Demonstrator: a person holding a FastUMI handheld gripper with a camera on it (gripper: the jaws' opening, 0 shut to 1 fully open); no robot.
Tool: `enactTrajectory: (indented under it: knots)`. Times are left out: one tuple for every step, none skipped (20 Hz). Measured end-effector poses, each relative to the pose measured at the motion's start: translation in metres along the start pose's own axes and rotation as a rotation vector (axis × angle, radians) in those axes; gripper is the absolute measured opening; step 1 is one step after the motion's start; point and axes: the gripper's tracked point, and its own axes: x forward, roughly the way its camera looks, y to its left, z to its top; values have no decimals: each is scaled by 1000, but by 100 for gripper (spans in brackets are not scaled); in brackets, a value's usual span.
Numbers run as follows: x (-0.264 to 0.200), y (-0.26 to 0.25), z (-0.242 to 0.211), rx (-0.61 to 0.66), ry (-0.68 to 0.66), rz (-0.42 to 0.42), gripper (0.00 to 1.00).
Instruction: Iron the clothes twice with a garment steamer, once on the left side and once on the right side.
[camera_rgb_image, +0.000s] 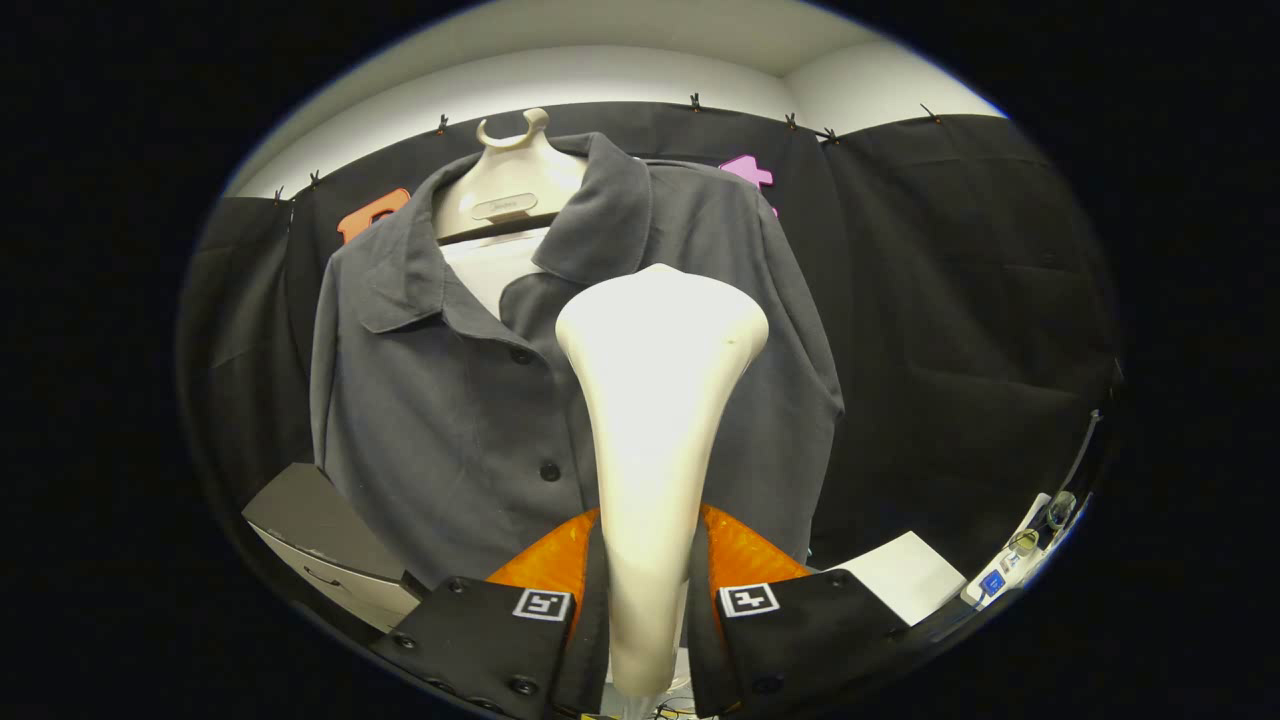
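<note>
A cream-white garment steamer (655, 420) stands upright between my fingers, its handle clamped by both and its wide head up at chest height of the shirt. My gripper (648, 590) is shut on the steamer's handle. Just beyond the head hangs a dark grey button-up shirt (450, 400) on a beige hanger (512, 180), collar spread, a white inner layer (492, 268) showing at the neck. The steamer's head sits over the shirt's right half as I face it, beside the button line; whether it touches the cloth I cannot tell.
A cardboard box (320, 540) sits low to the left of the shirt. A white flat sheet (905, 575) and a small device with a blue button (995, 580) lie low to the right. Black booth cloth (960, 330) hangs behind everything.
</note>
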Motion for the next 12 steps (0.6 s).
enactTrajectory:
  knots:
    - [6, -3, -2, 2, 7, -3, 40]
    - [11, -4, -4, 3, 17, -5, 40]
    - [14, -6, -6, 5, 24, -5, 40]
    - [18, -7, -8, 7, 34, -3, 40]
    - [20, -7, -9, 8, 34, 3, 40]
    - [21, -7, -9, 6, 32, 6, 40]
    - [22, -8, -12, 3, 34, 7, 40]
    - [24, -8, -15, 1, 41, 8, 40]
    - [25, -8, -19, 1, 52, 11, 40]
    - [26, -7, -23, 5, 60, 12, 40]
    - [27, -8, -28, 9, 71, 13, 40]
    - [27, -8, -33, 10, 81, 12, 40]
